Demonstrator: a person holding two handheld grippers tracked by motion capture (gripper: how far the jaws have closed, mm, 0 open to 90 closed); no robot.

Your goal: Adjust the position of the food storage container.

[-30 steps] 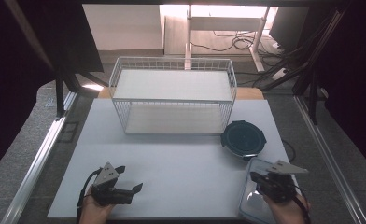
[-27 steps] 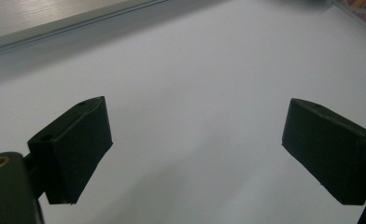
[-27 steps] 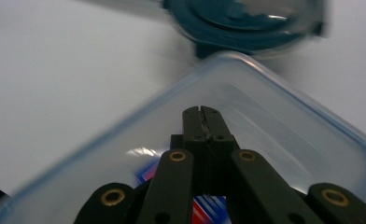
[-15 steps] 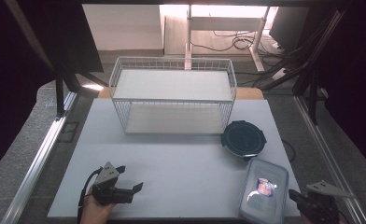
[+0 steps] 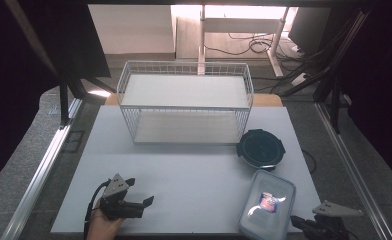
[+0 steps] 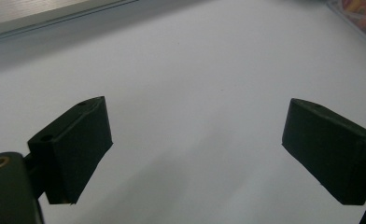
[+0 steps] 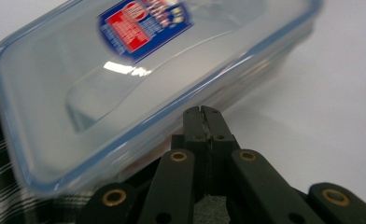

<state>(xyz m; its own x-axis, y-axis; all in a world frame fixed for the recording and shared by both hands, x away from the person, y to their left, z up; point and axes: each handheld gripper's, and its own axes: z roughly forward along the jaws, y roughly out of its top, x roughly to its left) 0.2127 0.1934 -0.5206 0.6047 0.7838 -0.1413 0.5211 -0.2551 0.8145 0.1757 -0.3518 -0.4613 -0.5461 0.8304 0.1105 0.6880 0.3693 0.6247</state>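
**Right gripper closed beside the box at the table's near right corner**

The right gripper (image 7: 203,112) has its jaws pressed together with nothing between them, its tip just beside the box (image 5: 267,202), which lies lidded at the near right corner of the table (image 5: 194,175). The left gripper (image 5: 143,205) sits near the near left corner, jaws wide apart and empty over bare table. A round black lid (image 5: 260,148) lies near the right edge, just beyond the box. A wire basket (image 5: 185,107) stands along the far edge.
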